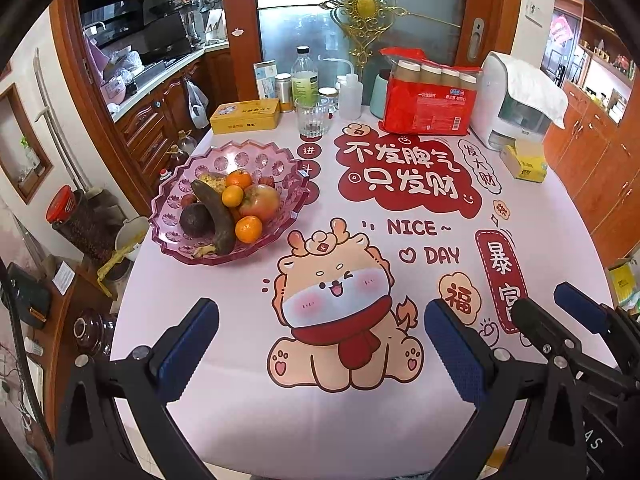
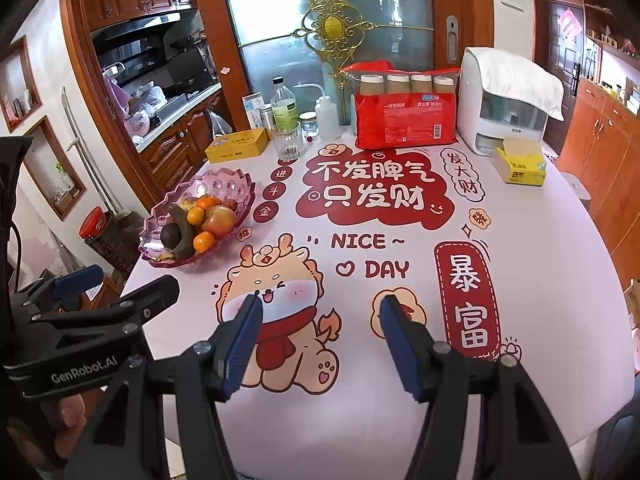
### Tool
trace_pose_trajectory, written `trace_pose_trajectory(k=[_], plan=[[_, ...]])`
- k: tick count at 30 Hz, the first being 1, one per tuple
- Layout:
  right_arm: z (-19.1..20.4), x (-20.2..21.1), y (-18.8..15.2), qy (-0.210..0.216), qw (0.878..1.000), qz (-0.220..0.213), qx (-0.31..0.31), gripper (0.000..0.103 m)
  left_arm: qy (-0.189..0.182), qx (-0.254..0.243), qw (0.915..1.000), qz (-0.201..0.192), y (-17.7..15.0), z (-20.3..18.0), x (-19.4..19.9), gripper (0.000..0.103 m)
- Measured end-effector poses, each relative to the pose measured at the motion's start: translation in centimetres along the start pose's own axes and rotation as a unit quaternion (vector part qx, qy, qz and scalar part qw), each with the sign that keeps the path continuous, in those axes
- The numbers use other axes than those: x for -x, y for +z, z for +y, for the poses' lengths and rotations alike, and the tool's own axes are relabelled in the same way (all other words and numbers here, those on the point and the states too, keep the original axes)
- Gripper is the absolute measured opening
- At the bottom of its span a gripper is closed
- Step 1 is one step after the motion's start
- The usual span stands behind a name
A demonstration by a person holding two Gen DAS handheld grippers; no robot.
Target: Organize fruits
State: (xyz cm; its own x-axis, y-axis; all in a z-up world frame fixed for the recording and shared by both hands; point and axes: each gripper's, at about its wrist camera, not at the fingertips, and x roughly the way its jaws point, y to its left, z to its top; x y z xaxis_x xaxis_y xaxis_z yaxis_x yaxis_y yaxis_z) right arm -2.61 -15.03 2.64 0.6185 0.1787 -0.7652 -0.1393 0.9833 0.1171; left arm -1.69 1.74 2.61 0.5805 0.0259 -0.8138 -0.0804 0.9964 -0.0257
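Note:
A pink plastic fruit bowl [image 1: 256,156] stands at the table's left side, also in the right wrist view [image 2: 236,184]. It holds a dark overripe banana [image 1: 214,212], an avocado [image 1: 194,219], a red-yellow apple [image 1: 260,201] and three tangerines [image 1: 248,229]. My left gripper [image 1: 320,340] is open and empty above the near table edge, well short of the bowl. My right gripper [image 2: 320,332] is open and empty, to the right of the left one. The left gripper also shows in the right wrist view [image 2: 120,280].
At the back of the table stand a yellow tin [image 1: 245,116], a glass [image 1: 313,118], bottles [image 1: 305,80], a red pack of cups [image 1: 428,98], a white appliance [image 1: 516,104] and a yellow tissue pack [image 1: 524,162]. The printed tablecloth [image 1: 400,200] covers the table.

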Motion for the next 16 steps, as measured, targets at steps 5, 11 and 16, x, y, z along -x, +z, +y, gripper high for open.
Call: trace_pose_trajectory(k=[5,11,16], plan=[[0.18,-0.42,0.05,0.0,1.0,0.002,0.0,0.061,0.0,0.001,1.0,0.002,-0.04,-0.13,-0.15,0.102],[0.15,-0.46,0.06,0.0,1.0,0.002,0.0,0.061,0.0,0.001,1.0,0.003,-0.04,-0.24,-0.15,0.102],[0.15,-0.47,0.08,0.0,1.0,0.002,-0.001,0.061,0.0,0.001,1.0,0.004,-0.23,-0.27,-0.13,0.102]])
